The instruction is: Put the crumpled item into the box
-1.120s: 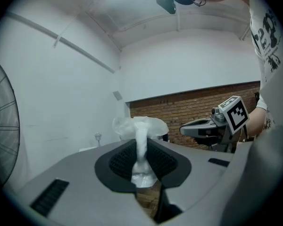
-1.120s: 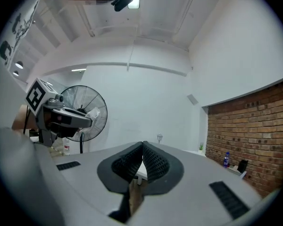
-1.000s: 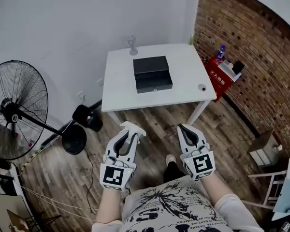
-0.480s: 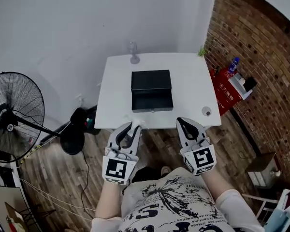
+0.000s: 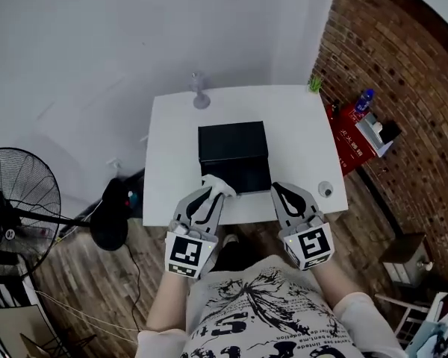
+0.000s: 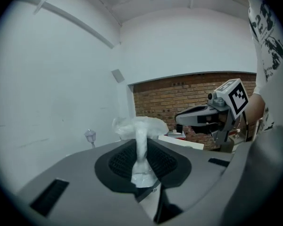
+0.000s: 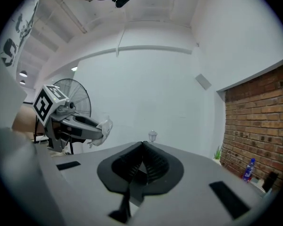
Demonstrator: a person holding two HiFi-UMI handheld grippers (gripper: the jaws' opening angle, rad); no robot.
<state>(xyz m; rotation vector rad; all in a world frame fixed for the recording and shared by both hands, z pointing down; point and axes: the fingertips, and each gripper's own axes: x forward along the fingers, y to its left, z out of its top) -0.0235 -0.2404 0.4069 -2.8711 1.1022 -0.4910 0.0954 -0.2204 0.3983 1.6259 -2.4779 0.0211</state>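
Observation:
A crumpled white item (image 5: 218, 185) sticks out of my left gripper (image 5: 206, 198), whose jaws are shut on it; in the left gripper view the crumpled white item (image 6: 140, 140) is pinched between the ribbed pads. It hovers over the near edge of the white table (image 5: 168, 136), just left of the front of the open black box (image 5: 234, 155). My right gripper (image 5: 287, 198) is shut with nothing in it, held at the table's near edge to the right of the box. In the right gripper view the left gripper (image 7: 92, 126) shows with the white item (image 7: 104, 128) at its tip.
A small clear glass (image 5: 200, 95) stands at the table's far edge and a small round thing (image 5: 325, 189) at its near right corner. A standing fan (image 5: 15, 207) is on the floor at left. A brick wall (image 5: 403, 125) and a red stand (image 5: 355, 136) lie to the right.
I have come closer to the table: both grippers moved from over the floor to its near edge, the left one still holding the crumpled item.

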